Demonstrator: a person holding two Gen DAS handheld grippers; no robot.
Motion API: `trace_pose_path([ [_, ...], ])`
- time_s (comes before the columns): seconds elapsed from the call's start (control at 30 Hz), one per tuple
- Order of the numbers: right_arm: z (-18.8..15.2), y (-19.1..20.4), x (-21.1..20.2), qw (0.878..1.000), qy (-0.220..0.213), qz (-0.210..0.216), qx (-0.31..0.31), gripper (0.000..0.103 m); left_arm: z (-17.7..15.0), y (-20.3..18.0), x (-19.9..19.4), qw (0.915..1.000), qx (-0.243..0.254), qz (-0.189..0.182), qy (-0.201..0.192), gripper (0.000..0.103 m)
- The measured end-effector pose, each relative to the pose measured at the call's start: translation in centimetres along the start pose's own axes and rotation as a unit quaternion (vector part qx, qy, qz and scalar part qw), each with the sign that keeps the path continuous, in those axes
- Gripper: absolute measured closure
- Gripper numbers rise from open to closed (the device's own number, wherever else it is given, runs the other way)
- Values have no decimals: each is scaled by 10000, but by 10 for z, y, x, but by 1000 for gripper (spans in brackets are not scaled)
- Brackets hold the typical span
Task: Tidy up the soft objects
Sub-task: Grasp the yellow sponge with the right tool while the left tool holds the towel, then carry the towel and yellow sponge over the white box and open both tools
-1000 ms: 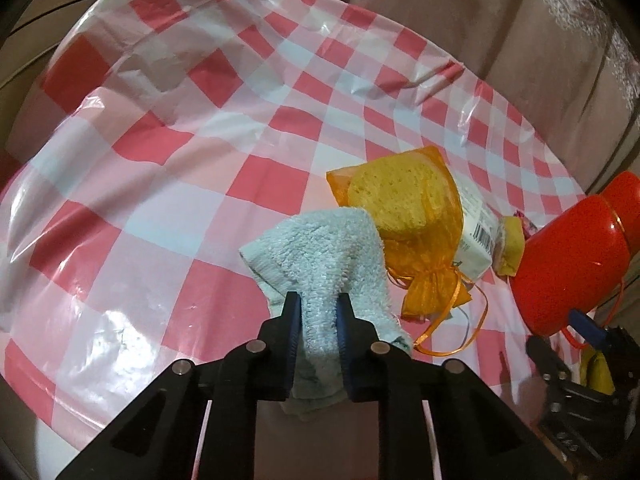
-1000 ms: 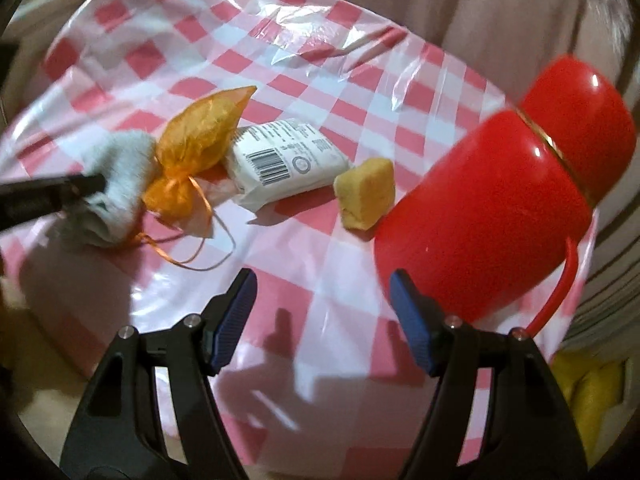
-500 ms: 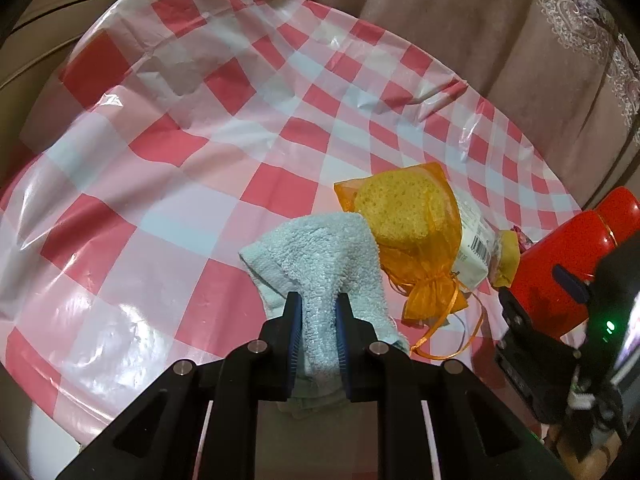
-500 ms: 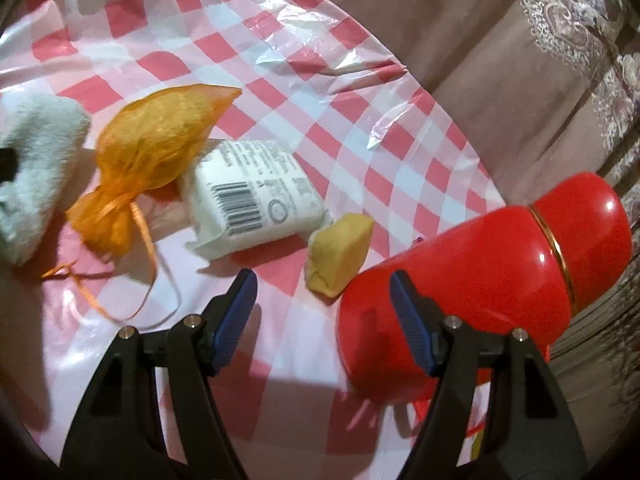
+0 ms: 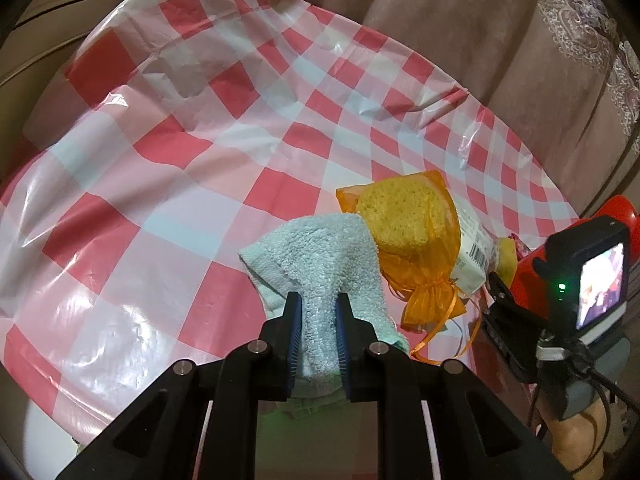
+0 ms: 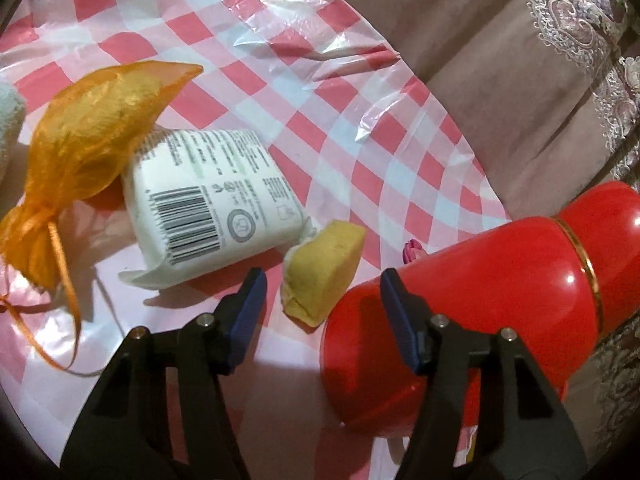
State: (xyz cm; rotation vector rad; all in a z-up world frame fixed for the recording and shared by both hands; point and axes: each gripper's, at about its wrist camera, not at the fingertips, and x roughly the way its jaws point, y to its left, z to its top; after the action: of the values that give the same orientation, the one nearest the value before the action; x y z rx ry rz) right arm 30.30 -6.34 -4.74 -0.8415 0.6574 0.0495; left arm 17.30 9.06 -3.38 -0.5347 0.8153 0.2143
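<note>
Right tongs [image 6: 320, 288] closing around, seemingly not touching, yellow sponge [image 6: 322, 270].

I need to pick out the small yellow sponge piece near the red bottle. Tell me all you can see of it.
The small yellow sponge is a porous foam chunk with a paler edge, lying tilted on the checked tablecloth. It sits beside the white packet, close to the red bottle; contact with either is unclear. The right gripper is closing around it, pads not yet touching.

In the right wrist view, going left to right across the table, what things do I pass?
Pale towel at the left edge → orange mesh bag → white packet → yellow sponge → red bottle.
</note>
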Motion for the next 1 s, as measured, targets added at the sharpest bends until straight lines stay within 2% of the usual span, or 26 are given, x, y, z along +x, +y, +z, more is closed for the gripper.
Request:
trace_pose_path([
  [0.2,1,6,14,9999,34,-92,-84,51,0,1,0,10000,-9,-8,-6,86],
  [0.3,0,5,20,10000,71,30,7,70,0,1,0,10000,-3,-7,-7,86],
  [0.33,-1,3,21,10000,47,42,64,71,0,1,0,10000,-13,-10,-11,86],
  [0.5,-4,-6,3,9993,-154,228,264,73,0,0,-2,10000,-11,-21,-75,86],
  [0.7,-8,-26,-22,9954,-256,601,697,74,0,0,-17,9993,-42,-46,-364,86],
  [1.0,-30,-59,-55,9804,-251,1307,1454,74,-6,-4,-57,9955,-76,-146,-930,86],
])
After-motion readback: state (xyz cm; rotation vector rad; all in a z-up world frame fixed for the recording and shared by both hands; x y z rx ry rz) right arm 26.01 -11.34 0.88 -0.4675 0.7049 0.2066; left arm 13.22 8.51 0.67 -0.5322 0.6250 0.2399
